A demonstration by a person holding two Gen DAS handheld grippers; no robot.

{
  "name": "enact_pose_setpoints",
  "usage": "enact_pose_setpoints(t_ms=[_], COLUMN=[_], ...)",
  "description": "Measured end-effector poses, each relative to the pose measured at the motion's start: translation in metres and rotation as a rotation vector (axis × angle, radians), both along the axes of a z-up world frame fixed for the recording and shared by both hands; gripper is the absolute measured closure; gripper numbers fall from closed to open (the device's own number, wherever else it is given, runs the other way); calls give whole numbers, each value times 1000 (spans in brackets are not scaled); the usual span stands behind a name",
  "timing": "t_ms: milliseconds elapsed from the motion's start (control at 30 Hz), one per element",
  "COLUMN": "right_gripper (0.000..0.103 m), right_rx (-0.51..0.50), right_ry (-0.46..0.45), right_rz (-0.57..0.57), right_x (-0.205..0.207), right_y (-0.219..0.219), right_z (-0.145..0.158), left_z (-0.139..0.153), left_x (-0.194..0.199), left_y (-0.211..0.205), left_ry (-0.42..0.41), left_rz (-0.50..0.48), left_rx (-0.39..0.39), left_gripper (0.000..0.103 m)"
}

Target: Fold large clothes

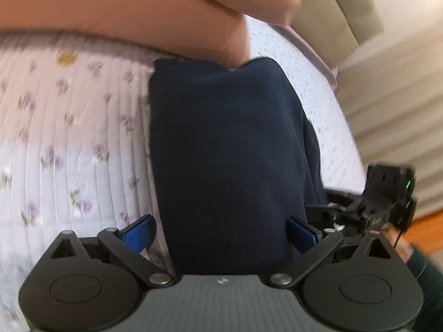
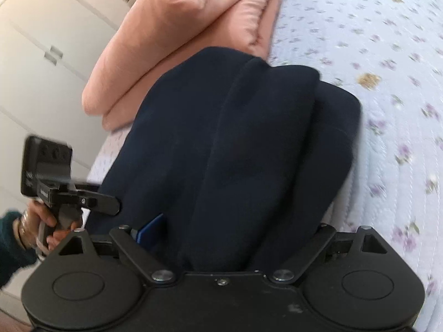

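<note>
A dark navy garment [image 1: 227,144] lies folded in a thick bundle on the floral bedspread [image 1: 69,144]. My left gripper [image 1: 221,232] has its blue fingers [image 1: 138,232] spread wide, one on each side of the near end of the bundle. In the right wrist view the same garment [image 2: 249,152] shows as stacked folds. My right gripper [image 2: 235,235] also straddles its near end, with one blue finger [image 2: 151,229] visible and the other hidden by cloth. Each gripper shows at the edge of the other's view, right gripper [image 1: 387,202], left gripper [image 2: 55,182].
A folded salmon-pink blanket [image 2: 171,41] lies on the bed just beyond the garment, also in the left wrist view [image 1: 124,13]. White wardrobe doors [image 2: 36,55] stand beside the bed. A wooden floor [image 1: 426,229] shows past the bed edge.
</note>
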State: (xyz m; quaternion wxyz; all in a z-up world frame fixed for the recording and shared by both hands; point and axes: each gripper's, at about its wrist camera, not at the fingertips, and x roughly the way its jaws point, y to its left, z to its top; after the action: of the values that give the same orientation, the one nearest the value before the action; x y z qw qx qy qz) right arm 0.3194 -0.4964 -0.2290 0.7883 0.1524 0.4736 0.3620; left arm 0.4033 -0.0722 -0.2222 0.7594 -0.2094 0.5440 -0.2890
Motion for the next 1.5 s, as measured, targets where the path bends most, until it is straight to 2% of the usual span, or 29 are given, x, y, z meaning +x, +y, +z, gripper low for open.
enact_pose_setpoints(t_ms=[67,100,133,200,267,333,433,567,667,833,1000,1300,1500], right_gripper=[0,0,1,9,26,38,43,44,44,49,50,50,50], right_rx=[-17,-25,-41,-55,-24,21,15,77,83,86,104,130,114], right_ry=[21,31,28,24,51,95,64,86,65,32,-10,-65,-2], right_rz=[34,37,37,24,1,-34,-50,-94,-117,-163,-177,-128,-87], right_x=[8,9,9,5,1,-1,-9,-15,-25,-47,-86,-188,-257], right_y=[2,2,4,7,7,3,6,7,7,9,14,37,65], right_z=[-1,0,3,6,7,6,18,29,41,75,117,186,185], left_z=[3,3,4,2,4,9,25,47,63,90,136,218,242], left_x=[-2,-3,-2,-2,-4,-6,-13,-20,-26,-46,-77,-176,-254], left_y=[-5,-7,-8,-8,-8,-8,-7,-9,-8,-3,5,47,66], left_ry=[-38,-51,-58,-59,-66,-74,-103,-126,-140,-171,-245,-312,-325], left_rz=[-18,-30,-38,-29,-23,-12,-14,-17,-26,-23,-28,-16,-49], left_rx=[29,31,23,29,19,9,26,14,18,32,53,60,126], left_gripper=[5,19,22,28,35,42,47,50,51,51,52,52,51])
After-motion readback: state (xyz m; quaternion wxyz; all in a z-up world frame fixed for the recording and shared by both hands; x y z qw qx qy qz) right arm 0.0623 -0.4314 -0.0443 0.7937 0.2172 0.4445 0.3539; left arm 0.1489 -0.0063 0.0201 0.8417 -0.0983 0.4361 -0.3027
